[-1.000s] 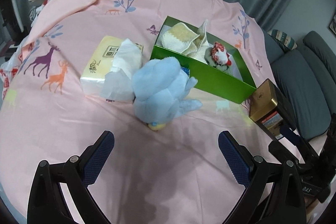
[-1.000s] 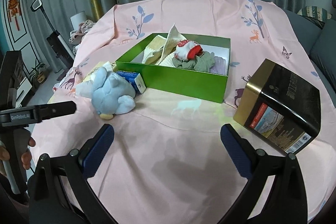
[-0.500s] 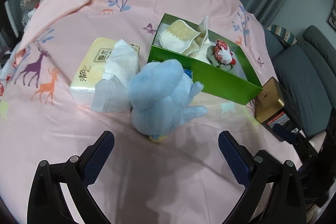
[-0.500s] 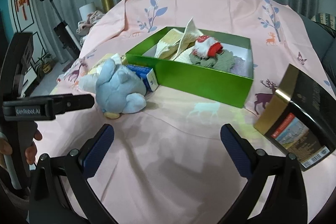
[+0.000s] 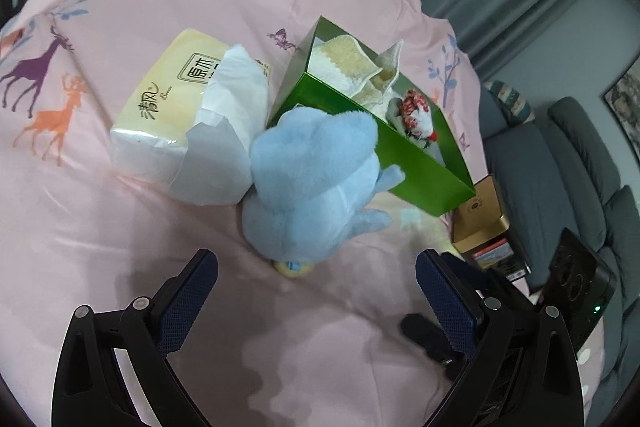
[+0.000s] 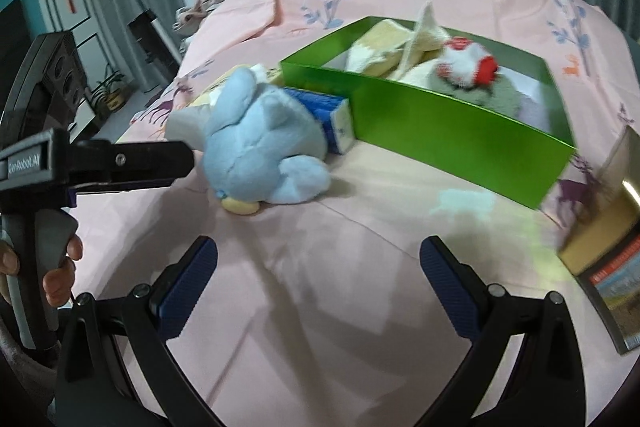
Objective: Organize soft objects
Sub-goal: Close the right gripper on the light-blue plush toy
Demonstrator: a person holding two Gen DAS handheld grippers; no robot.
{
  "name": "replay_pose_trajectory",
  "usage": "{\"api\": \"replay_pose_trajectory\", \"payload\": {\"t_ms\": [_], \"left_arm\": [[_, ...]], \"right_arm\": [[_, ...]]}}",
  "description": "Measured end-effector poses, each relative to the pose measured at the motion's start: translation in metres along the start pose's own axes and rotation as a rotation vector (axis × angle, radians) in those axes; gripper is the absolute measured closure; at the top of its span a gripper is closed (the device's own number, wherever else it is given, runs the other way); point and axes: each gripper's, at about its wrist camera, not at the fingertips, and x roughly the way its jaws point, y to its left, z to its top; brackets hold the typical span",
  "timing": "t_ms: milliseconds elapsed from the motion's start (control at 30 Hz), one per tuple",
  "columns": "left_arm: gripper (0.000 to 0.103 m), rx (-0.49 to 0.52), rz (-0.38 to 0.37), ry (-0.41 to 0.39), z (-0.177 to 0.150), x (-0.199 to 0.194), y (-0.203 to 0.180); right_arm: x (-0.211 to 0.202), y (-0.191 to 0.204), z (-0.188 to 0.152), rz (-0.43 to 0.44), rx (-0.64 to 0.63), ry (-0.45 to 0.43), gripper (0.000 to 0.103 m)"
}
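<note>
While the plush (image 5: 316,179) beside the green box (image 5: 420,171) is being approached, both hand-held grippers, left (image 5: 316,291) and right (image 6: 318,281), are being held open; closing on it is being called for next.

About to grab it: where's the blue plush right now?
The blue plush lies on the pink cloth, centre of the left wrist view just ahead of the open left gripper, between the tissue pack and the green box.

Plush toy (image 5: 316,179) before box (image 5: 416,163); tissue pack (image 5: 176,107) left; tin (image 5: 480,227) right.
</note>
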Motion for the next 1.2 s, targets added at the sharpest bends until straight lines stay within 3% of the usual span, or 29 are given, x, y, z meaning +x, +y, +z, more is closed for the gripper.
{"api": "replay_pose_trajectory", "payload": {"t_ms": [433,567,633,700,767,900,1200], "left_arm": [[0.005,0.036,0.04,0.007,0.021,0.029,0.001],[0.019,0.015,0.021,0.04,0.026,0.039,0.007],[0.025,-0.003,0.013,0.073,0.026,0.045,0.009],[0.027,-0.007,0.024,0.094,0.028,0.047,0.01],[0.028,0.01,0.033,0.104,0.029,0.047,0.008],[0.03,0.03,0.056,0.122,0.027,0.043,0.004],[0.03,0.106,0.0,0.067,0.006,-0.005,-0.039]], "right_arm": [[0.051,0.009,0.029,0.127,-0.038,0.025,0.002],[0.065,0.015,0.036,0.193,-0.053,0.051,0.004],[0.071,0.02,0.038,0.222,-0.071,0.071,0.011],[0.076,0.026,0.04,0.218,-0.104,0.094,0.032],[0.076,0.032,0.043,0.228,-0.129,0.093,0.04],[0.066,0.041,0.041,0.205,-0.15,0.081,0.046],[0.001,0.043,0.032,0.198,-0.15,-0.033,0.047]]}}
